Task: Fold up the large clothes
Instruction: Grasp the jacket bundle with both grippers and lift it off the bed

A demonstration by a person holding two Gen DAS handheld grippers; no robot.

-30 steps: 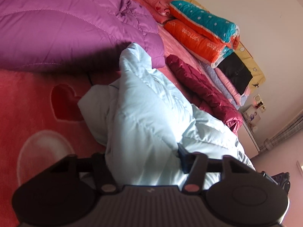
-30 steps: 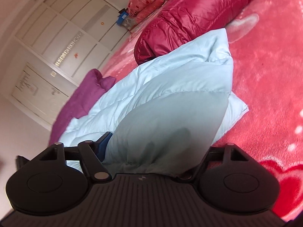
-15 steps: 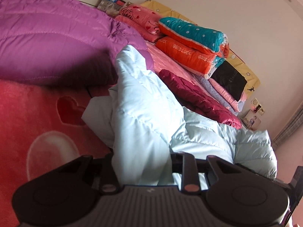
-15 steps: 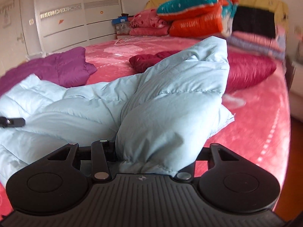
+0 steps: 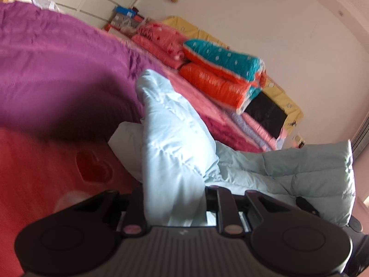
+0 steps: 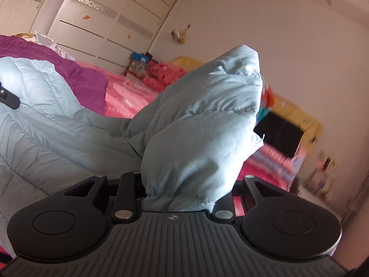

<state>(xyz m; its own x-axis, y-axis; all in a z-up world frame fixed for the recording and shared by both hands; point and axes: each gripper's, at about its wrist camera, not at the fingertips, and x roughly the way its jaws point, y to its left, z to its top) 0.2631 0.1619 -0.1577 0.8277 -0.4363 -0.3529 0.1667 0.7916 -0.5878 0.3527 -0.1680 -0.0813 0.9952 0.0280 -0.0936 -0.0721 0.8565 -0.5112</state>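
Bed (image 5: 46, 173) under a pink-red plush blanket with heart prints carries everything. Big purple quilted duvet (image 5: 57, 64) heaped along the bed's far-left side in the left wrist view. Pale blue quilted down jacket (image 5: 175, 143), the task item, lies crumpled across the bed's near part, just in front of the purple duvet, with two bunches of it raised off the blanket. Stack of folded quilts at the headboard end: teal polka-dot quilt (image 5: 221, 57) on top of a shiny orange quilt (image 5: 214, 85), pink folded bedding (image 5: 159, 43) beside them, a black folded item (image 5: 265, 113) at the stack's other end. Yellow padded headboard (image 5: 286, 101) behind the stack. White panelled wardrobe doors (image 6: 96, 23) on the far wall.

Left tongs (image 5: 175, 198): jaws have just been closing, now clamped on a fold of the jacket that stands up between them. Right tongs (image 6: 184, 191): jaws have just been closing too, clamped on another bunched part of the jacket (image 6: 200, 133), which bulges above them. A tip of the left tongs shows black against the jacket at the left edge of the right wrist view.
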